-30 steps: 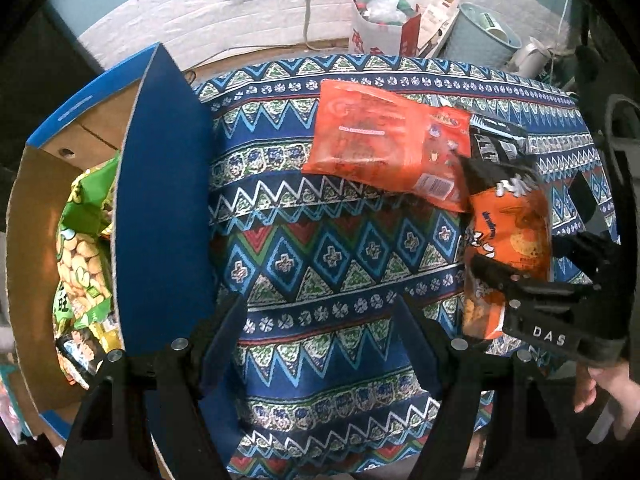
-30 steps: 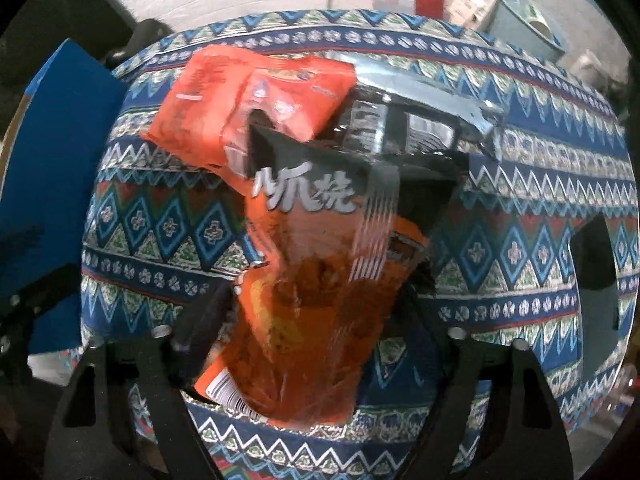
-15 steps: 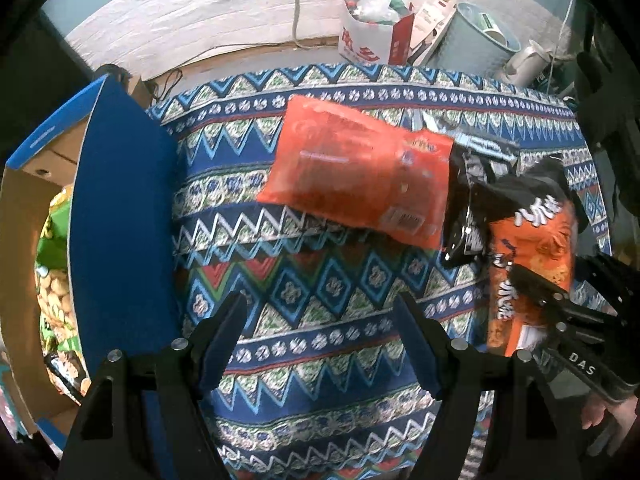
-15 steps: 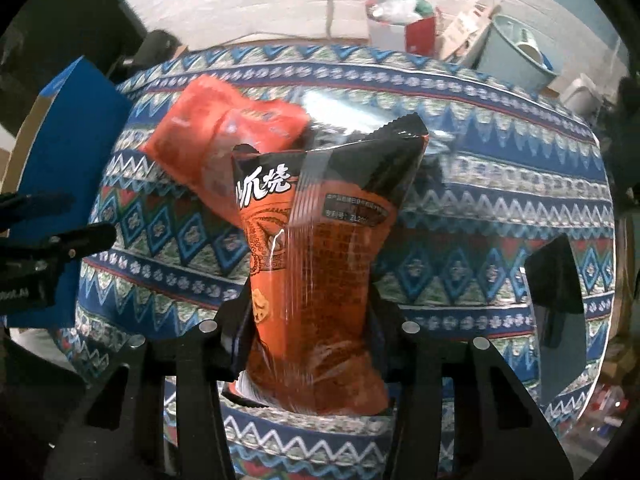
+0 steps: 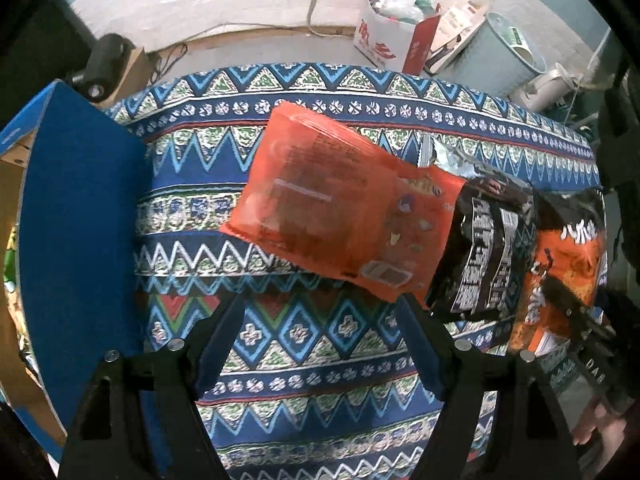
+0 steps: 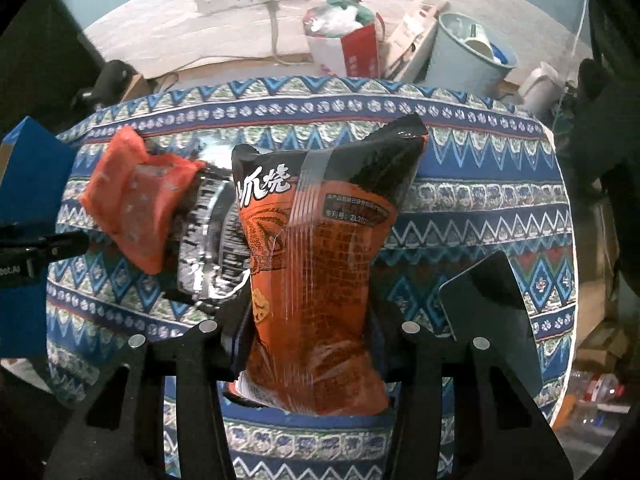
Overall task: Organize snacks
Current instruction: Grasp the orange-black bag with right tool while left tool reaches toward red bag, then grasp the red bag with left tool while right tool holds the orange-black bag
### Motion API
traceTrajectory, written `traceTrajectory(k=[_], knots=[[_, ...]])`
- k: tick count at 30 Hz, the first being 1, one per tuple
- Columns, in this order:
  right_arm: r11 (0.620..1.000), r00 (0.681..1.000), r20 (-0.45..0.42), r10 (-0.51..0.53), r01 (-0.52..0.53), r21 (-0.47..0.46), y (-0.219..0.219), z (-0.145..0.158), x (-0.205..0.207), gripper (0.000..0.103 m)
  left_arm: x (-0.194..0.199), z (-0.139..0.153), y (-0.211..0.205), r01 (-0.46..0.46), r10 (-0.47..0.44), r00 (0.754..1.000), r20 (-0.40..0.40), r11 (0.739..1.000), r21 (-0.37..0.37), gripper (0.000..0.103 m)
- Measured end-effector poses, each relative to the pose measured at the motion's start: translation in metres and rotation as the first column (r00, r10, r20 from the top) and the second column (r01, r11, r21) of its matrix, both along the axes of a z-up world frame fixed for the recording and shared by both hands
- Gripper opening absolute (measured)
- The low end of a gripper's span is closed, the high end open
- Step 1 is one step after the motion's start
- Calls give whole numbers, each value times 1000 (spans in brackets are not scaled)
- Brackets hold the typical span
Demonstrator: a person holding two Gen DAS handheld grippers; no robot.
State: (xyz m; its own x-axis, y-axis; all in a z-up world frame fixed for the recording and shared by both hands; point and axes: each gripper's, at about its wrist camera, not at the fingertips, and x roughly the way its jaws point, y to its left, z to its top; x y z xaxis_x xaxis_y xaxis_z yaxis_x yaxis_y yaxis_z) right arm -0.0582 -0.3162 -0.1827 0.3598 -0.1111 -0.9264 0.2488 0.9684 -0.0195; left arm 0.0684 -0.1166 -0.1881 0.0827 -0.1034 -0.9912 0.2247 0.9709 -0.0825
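Clamping item one: your right gripper (image 6: 310,320) has both fingers (image 6: 236,320) pressed into the lower half of the orange-and-black snack bag (image 6: 320,248), which stands upright between them, lifted clear of the patterned tablecloth (image 6: 480,184).

Item two: your left gripper (image 5: 320,320) points down at the cloth with its jaws spread and widening, nothing between them; the near edge of the flat orange snack packet (image 5: 336,212) lies just beyond its fingertips.

Item three: black-and-silver snack packet (image 5: 484,256), lying on the cloth, its left end tucked under the orange packet's right end, beside the bag you hold.

Item four: blue cardboard box (image 5: 80,248), flap raised, at the cloth's left edge, well apart from the packets.

Item five: dark flat tablet-like object (image 6: 488,300) on the cloth, right of the held bag.
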Motion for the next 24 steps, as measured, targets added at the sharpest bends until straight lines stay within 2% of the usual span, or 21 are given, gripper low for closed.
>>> traceTrajectory(k=[4, 10, 14, 21, 24], knots=[[1000, 1000, 3, -7, 7, 14, -5, -1, -1, 46, 17, -2, 0, -78, 78, 997, 1, 997, -20, 79], [999, 1000, 13, -8, 8, 33, -12, 0, 3, 46, 50, -4, 0, -237, 238, 971, -4, 967, -90, 79], [999, 1000, 19, -9, 9, 42, -15, 1, 5, 46, 66, -5, -8, -298, 301, 952, 50, 953, -57, 80], [999, 1000, 16, -8, 7, 46, -20, -2, 8, 46, 82, -17, -44, -216, 213, 973, 91, 976, 27, 81], [999, 1000, 9, -3, 3, 43, -19, -6, 8, 46, 77, -22, -57, -158, 152, 984, 94, 986, 57, 81]])
